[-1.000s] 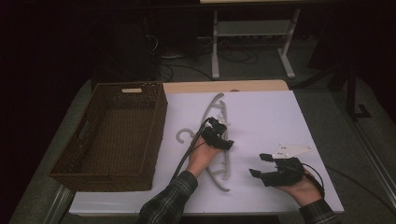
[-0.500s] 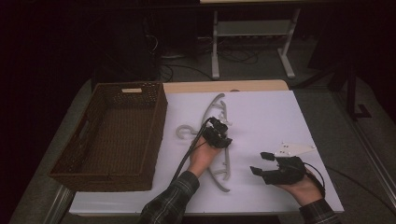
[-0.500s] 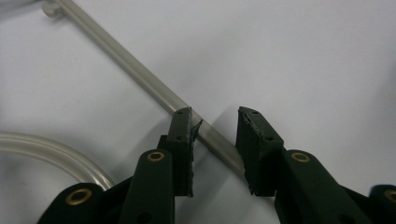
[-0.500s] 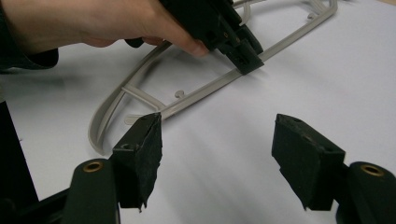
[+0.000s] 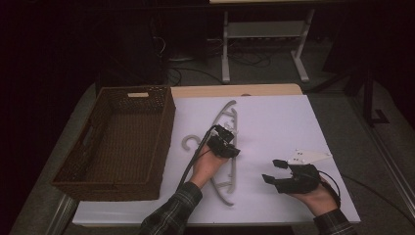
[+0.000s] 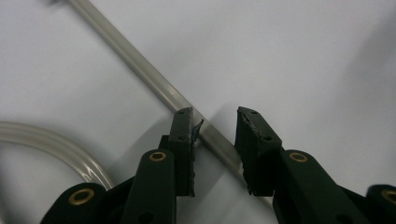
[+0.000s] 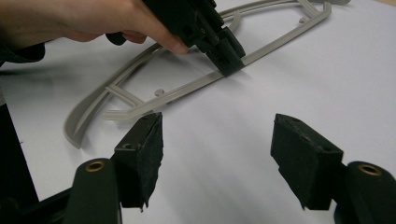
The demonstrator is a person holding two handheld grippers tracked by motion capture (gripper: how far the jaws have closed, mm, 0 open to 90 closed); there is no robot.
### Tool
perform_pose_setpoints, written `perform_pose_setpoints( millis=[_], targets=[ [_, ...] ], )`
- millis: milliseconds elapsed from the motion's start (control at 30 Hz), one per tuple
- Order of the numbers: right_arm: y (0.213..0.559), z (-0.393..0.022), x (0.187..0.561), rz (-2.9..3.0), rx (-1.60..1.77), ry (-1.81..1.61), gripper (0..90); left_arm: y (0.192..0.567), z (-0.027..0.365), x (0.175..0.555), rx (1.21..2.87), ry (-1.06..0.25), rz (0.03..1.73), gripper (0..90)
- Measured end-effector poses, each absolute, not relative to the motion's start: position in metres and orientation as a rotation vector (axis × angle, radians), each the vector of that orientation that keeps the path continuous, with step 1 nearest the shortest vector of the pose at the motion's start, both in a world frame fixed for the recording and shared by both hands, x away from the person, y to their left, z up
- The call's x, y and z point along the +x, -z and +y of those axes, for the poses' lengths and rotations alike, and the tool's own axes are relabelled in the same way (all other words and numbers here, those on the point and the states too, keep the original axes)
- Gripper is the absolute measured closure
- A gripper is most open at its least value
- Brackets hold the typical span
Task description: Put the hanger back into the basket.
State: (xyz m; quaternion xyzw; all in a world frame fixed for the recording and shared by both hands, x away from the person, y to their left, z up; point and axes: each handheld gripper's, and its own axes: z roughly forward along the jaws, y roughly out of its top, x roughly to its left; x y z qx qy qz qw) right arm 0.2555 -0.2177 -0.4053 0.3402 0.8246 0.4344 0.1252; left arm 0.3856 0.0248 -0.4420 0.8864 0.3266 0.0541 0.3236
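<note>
Left gripper (image 5: 226, 146) is down on the grey plastic hanger (image 5: 230, 117), which lies flat on the white table cover (image 5: 274, 122) just right of the wicker basket (image 5: 147, 142). In the left gripper view the straight bar (image 6: 140, 70) of the hanger runs between the two pads (image 6: 184, 140); the jaws have just been closing in on it and now stand narrow around it, but a sliver of gap is visible on the right-hand side, so I can't tell if the pinch is firm yet. The right gripper view backs this up: the left gripper (image 7: 229, 53) sits right over the bar, hanger (image 7: 163, 88) flat on the cover, not lifted. Right gripper (image 5: 280, 171) is parked near the front right of the table, well apart from the hanger, jaws wide with nothing between them. Progress, as I read it: early. Approach done, grasp about there; lift and transfer not yet started. Likely destination is the basket, but that's a guess from layout. The basket looks empty as far as the high view goes, though the inside of its near wall is hidden. A pinch on the thin bar may let the hanger swing on lift.
</note>
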Motion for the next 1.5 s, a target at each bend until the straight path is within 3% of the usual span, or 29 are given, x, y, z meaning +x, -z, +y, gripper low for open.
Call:
perform_pose_setpoints(
  millis=[167,200,267,367,567,667,767,933,1133,1500],
  targets=[
    [0.406,-0.217,0.257,2.403,0.99,-1.269,33.7,0.44,0.028,0.377,2.344,-0.121,0.832,69.5],
    [0.406,-0.217,0.257,2.403,0.99,-1.27,33.7,0.435,0.034,0.374,2.287,-0.098,0.78,90.0],
    [0.406,-0.216,0.257,2.404,0.989,-1.269,33.8,0.439,0.036,0.373,2.307,0.047,0.776,90.0],
    [0.406,-0.215,0.258,2.407,0.985,-1.27,33.8,0.437,0.037,0.368,2.293,0.042,0.77,90.0],
    [0.405,-0.215,0.257,2.398,0.993,-1.272,33.8,0.427,0.052,0.381,2.262,-0.111,0.829,87.7],
    [0.405,-0.217,0.258,2.394,0.999,-1.273,34.1,0.419,0.069,0.405,2.238,-0.256,0.93,76.8],
    [0.405,-0.217,0.258,2.393,0.998,-1.275,34.1,0.417,0.076,0.418,2.23,-0.303,0.969,69.8],
    [0.406,-0.218,0.259,2.393,0.998,-1.275,34.3,0.42,0.083,0.449,2.251,-0.371,1.027,66.3],
    [0.407,-0.219,0.259,2.393,0.997,-1.275,34.5,0.435,0.076,0.469,2.273,-0.345,1.049,64.8],
    [0.406,-0.223,0.26,2.38,1.009,-1.285,35.0,0.444,0.071,0.476,2.274,-0.329,1.032,76.3]
  ],
)
